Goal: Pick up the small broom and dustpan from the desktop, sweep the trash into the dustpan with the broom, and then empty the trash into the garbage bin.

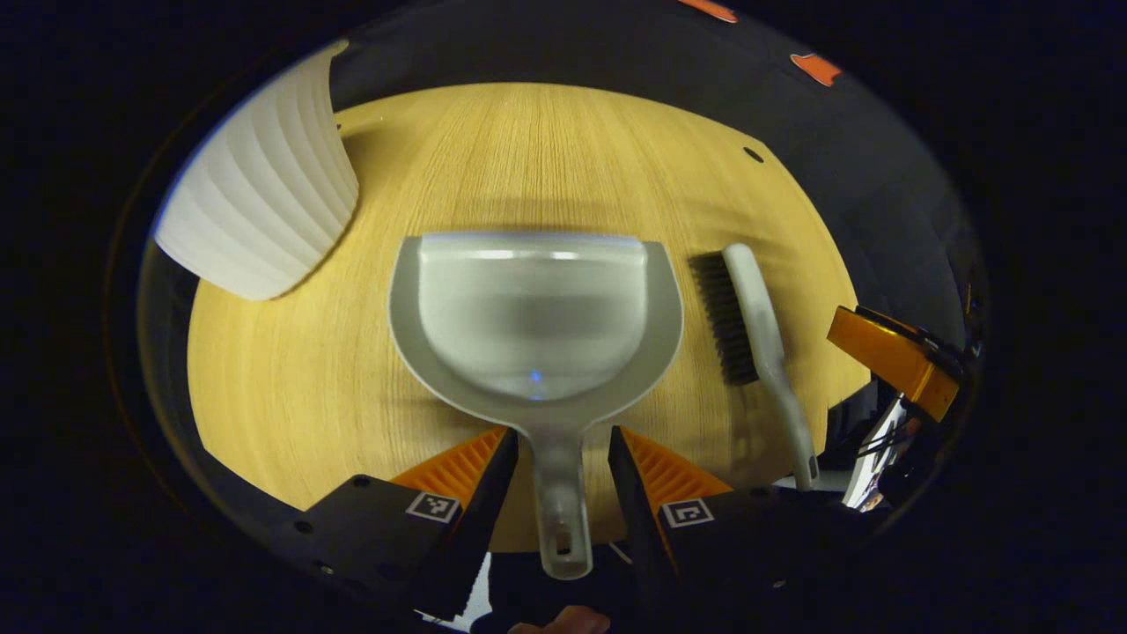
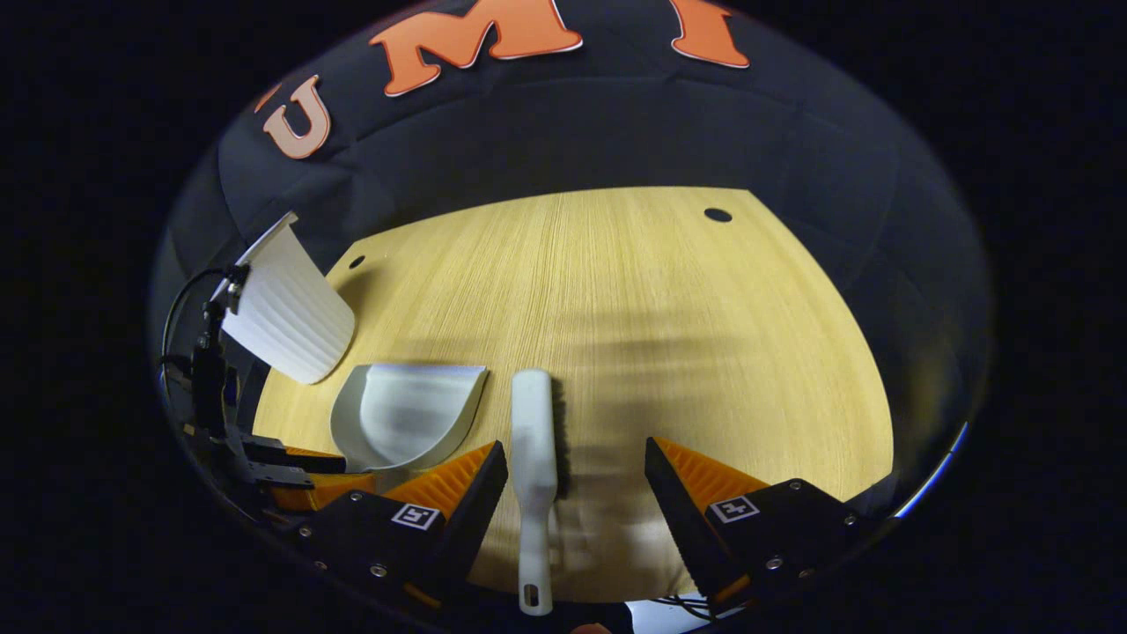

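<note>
In the left gripper view we see the dustpan [image 1: 537,326], a pale grey scoop with a rounded back and a straight front lip, lying flat on the wooden desktop [image 1: 290,387]. Its short handle, with a hanging hole at the end, points back toward us and runs between the fingers of the left gripper [image 1: 553,449]. The jaws stand narrowly apart on either side of that handle, near it but not pressing on it.

Just beside the dustpan lies the small broom [image 2: 534,449], white-handled with dark bristles along one side. In the right gripper view its handle reaches back between the fingers of the right gripper [image 2: 577,462], whose jaws are spread wide, with clear gaps to the handle on both sides.

A white ribbed garbage bin [image 1: 264,185] stands at the far corner of the desktop, near the dustpan's front lip but apart from it.
</note>
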`<control>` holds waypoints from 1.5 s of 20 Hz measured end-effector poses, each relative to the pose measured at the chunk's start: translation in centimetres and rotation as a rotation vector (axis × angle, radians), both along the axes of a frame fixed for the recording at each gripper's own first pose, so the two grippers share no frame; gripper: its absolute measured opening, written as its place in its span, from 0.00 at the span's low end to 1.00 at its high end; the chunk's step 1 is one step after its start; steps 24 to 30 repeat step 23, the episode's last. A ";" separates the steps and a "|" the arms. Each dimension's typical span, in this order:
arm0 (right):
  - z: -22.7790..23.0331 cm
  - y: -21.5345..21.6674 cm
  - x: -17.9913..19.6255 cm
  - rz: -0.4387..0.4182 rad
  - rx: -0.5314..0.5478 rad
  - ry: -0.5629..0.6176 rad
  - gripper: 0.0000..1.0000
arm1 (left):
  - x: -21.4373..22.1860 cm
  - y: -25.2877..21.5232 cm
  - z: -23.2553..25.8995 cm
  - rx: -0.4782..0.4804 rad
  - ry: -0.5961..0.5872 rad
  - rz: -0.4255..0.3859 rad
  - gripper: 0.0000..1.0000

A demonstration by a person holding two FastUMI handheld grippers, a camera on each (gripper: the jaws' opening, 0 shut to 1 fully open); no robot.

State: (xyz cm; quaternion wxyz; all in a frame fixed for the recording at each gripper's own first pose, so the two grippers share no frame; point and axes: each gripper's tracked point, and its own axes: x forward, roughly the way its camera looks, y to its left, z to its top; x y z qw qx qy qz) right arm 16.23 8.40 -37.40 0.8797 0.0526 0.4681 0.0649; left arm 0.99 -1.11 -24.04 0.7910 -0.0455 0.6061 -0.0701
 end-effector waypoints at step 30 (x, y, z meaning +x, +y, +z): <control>27.5 -3.3 7.8 -0.103 -0.168 -0.882 0.94 | 7.2 9.5 16.1 0.135 -1.370 0.256 0.82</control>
